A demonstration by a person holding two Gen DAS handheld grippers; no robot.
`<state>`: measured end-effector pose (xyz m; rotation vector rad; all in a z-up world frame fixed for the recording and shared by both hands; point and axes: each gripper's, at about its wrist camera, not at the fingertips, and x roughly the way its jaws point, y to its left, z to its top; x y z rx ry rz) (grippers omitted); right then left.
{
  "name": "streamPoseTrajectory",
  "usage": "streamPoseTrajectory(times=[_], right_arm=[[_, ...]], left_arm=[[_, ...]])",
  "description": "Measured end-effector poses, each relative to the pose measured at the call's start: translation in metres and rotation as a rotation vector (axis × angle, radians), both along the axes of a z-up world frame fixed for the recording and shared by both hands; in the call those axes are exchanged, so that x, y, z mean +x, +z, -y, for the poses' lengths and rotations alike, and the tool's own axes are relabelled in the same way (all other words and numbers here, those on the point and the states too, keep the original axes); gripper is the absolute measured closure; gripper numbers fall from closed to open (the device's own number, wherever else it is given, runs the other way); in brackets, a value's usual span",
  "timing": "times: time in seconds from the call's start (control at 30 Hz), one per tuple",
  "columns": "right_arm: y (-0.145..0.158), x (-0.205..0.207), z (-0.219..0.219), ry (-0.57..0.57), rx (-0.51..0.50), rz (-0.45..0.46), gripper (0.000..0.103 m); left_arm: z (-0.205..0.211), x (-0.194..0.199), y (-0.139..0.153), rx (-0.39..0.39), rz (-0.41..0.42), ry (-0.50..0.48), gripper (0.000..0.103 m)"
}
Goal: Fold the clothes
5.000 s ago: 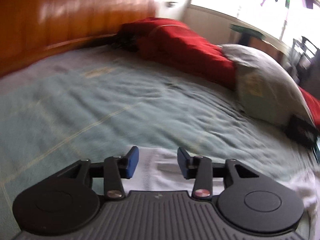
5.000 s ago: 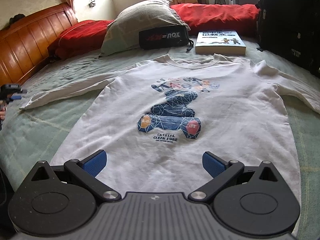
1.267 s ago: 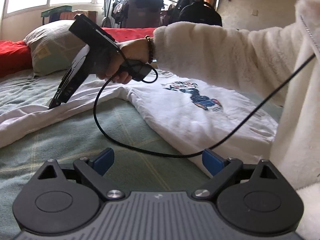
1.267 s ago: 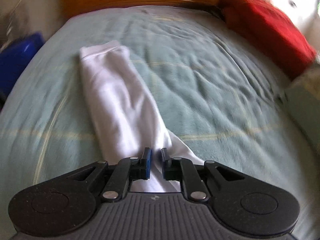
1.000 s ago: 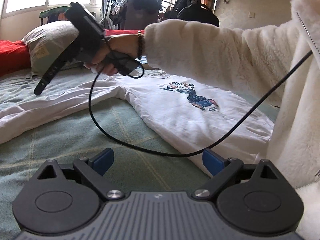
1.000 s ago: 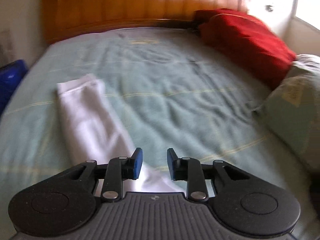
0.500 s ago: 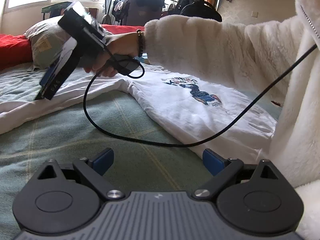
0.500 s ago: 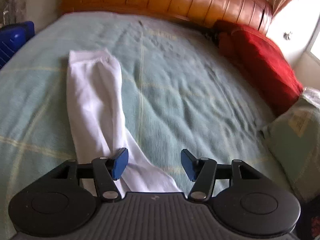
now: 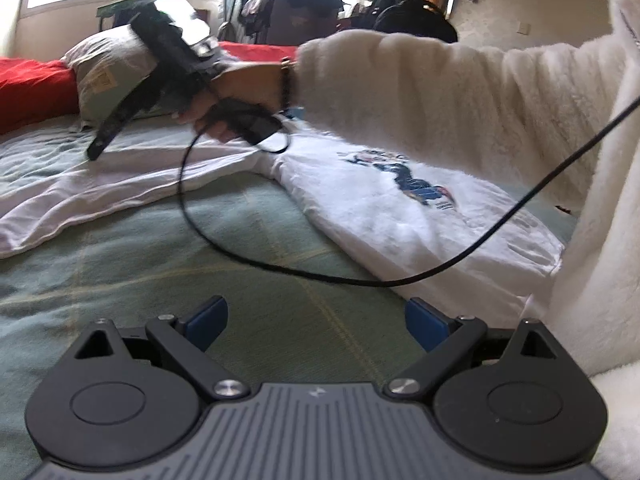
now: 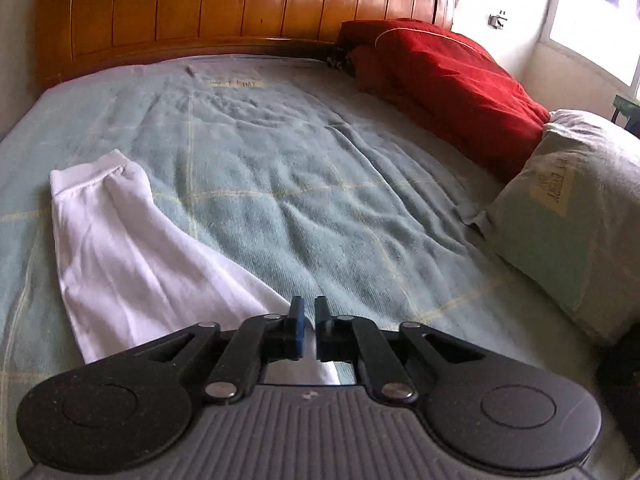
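White shirt (image 9: 384, 200) spread on green bedspread (image 10: 300, 168), right gripper (image 10: 308, 322) clenched on its sleeve (image 10: 132, 256), left gripper (image 9: 316, 322) released, empty

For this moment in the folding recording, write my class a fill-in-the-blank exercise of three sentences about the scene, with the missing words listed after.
1. The right gripper has its jaws closed on the shirt's white ____.
2. The left gripper hovers with its jaws ____ above the green bedspread.
3. Behind the bedspread stands a headboard made of ____.

Missing words: sleeve; open; wood
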<state>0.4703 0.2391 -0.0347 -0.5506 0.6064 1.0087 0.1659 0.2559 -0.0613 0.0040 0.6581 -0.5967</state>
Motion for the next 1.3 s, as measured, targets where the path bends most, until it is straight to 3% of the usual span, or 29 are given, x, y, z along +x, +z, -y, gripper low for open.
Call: streamPoseTrajectory(times=[0.17, 0.33, 0.47, 0.57, 0.7, 0.9, 0.97, 1.03, 1.17, 1.3], right_arm=[[0.012, -0.006, 0.003, 0.011, 0.022, -0.015, 0.083], [0.02, -0.019, -0.001, 0.054, 0.037, -0.021, 0.082], [0.021, -0.025, -0.027, 0.097, 0.06, -0.029, 0.083], [0.017, -0.028, -0.054, 0.126, 0.078, -0.027, 0.083], [-0.001, -0.038, -0.086, 0.158, 0.033, 0.006, 0.087], [-0.013, -0.061, -0.091, 0.283, -0.042, 0.049, 0.087], [-0.008, -0.056, -0.089, 0.28, -0.012, 0.04, 0.085], [-0.005, -0.052, -0.09, 0.275, 0.02, 0.013, 0.077], [-0.021, -0.059, -0.1, 0.284, -0.034, 0.047, 0.076], [-0.025, -0.069, -0.095, 0.287, -0.027, 0.074, 0.077]], left_arm=[[-0.017, -0.007, 0.006, 0.005, -0.002, 0.074, 0.008], [-0.042, -0.009, 0.017, 0.052, -0.01, 0.191, 0.008], [-0.064, -0.007, 0.019, 0.056, -0.039, 0.334, 0.008], [-0.075, -0.007, 0.02, 0.031, -0.05, 0.384, 0.008], [-0.077, -0.012, 0.022, 0.011, -0.01, 0.389, 0.008], [-0.078, -0.016, 0.019, -0.011, 0.003, 0.364, 0.008], [-0.078, -0.016, 0.017, -0.018, 0.002, 0.36, 0.008], [-0.078, -0.017, 0.016, -0.023, 0.002, 0.355, 0.008], [-0.076, -0.019, 0.012, -0.022, -0.001, 0.349, 0.008], [-0.079, -0.021, 0.011, -0.032, -0.001, 0.35, 0.008]])
